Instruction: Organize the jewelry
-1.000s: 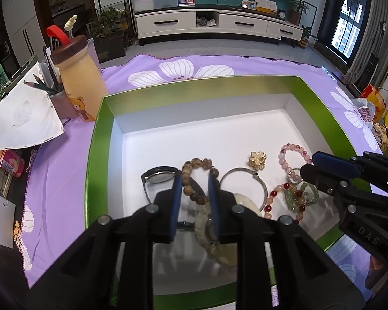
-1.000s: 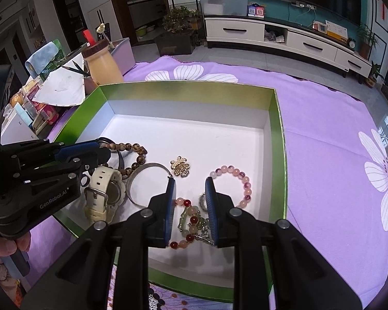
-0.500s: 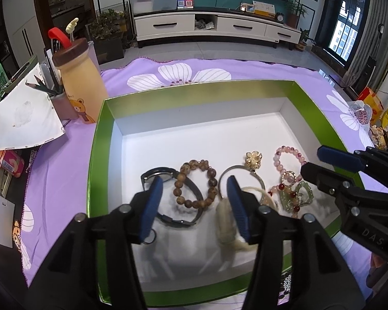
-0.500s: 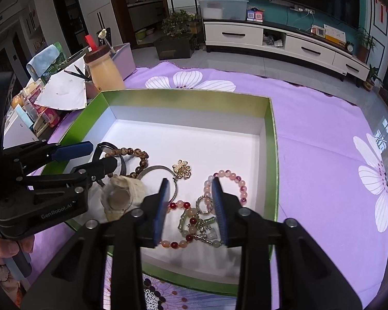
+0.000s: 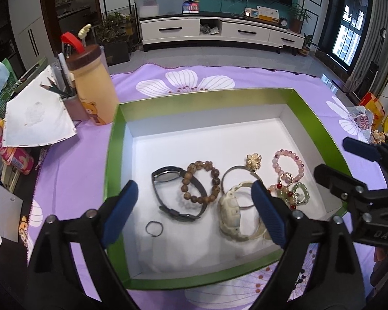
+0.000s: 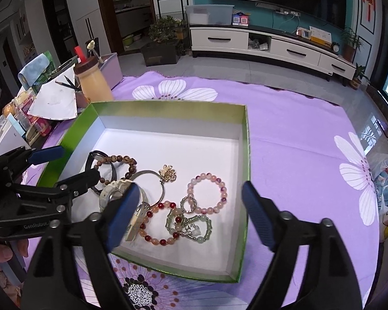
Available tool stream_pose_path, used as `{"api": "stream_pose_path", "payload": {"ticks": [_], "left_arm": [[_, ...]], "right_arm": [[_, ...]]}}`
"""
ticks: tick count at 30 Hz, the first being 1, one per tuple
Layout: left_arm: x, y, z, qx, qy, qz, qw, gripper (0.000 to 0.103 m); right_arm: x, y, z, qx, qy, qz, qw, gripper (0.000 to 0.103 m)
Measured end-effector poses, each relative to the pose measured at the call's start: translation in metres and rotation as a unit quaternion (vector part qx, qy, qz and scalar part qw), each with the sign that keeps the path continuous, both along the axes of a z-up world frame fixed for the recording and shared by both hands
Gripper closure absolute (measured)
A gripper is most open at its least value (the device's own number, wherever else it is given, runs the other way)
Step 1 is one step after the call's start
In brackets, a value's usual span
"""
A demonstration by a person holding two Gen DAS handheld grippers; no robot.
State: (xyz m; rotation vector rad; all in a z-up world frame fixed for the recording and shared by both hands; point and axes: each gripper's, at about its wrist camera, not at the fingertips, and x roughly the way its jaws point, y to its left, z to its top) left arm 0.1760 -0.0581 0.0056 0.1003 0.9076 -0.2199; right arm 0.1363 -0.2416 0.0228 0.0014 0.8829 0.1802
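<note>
A shallow green box (image 5: pixel 111 155) with a white floor sits on a desk covered by a purple flowered cloth (image 6: pixel 297 139), and all the jewelry lies inside it, gathered toward the near edge. The left tongs (image 5: pixel 194 211) are spread wide and hold nothing; they hover over the near left part of the box. Between their blue pads lie a black watch (image 5: pixel 168 180), a brown bead bracelet (image 5: pixel 200 180), a small dark ring (image 5: pixel 154 228) and a cream watch (image 5: pixel 230 214). A silver bangle (image 5: pixel 232 180) with a gold charm (image 5: pixel 254 161) lies just beside the cream watch. The right tongs (image 6: pixel 187 214) are also spread wide and empty, above a pink bead bracelet (image 6: pixel 208 192), a red and peach bead bracelet (image 6: pixel 159 222) and a green bead bracelet (image 6: pixel 194 228). A yellow bottle (image 5: pixel 93 87) stands outside the box, beyond its far left corner.
</note>
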Motion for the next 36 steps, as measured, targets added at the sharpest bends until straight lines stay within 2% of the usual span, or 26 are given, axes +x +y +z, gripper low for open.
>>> {"api": "stream_pose_path", "payload": {"ticks": [2, 4, 12, 20, 24, 32, 36], "left_arm": [[-0.003, 0.004, 0.006, -0.001, -0.004, 0.007, 1.0000, 0.006], [-0.007, 0.006, 0.011, 0.000, -0.007, 0.012, 0.9999, 0.004], [-0.022, 0.018, 0.035, -0.002, -0.027, 0.028, 0.9992, 0.002], [-0.030, 0.027, 0.058, 0.001, -0.033, 0.052, 0.9981, 0.002], [-0.031, 0.031, 0.066, 0.014, -0.020, 0.073, 0.9970, 0.002], [-0.029, 0.036, 0.068, -0.008, 0.013, 0.084, 0.9963, 0.002], [-0.027, 0.035, 0.065, 0.002, 0.017, 0.091, 0.9957, 0.002]], "right_arm": [[-0.002, 0.000, 0.005, -0.003, 0.000, -0.003, 1.000, 0.005], [-0.006, 0.001, 0.011, -0.009, -0.005, -0.004, 1.000, 0.002], [-0.019, 0.005, 0.033, -0.025, -0.020, -0.003, 0.999, 0.001], [-0.024, 0.010, 0.048, -0.041, -0.012, -0.007, 0.999, 0.001], [-0.025, 0.011, 0.051, -0.050, -0.008, -0.011, 0.999, 0.001], [-0.022, 0.009, 0.055, -0.045, 0.000, -0.020, 0.999, 0.001], [-0.018, 0.009, 0.051, -0.044, 0.010, -0.026, 0.999, 0.001]]}}
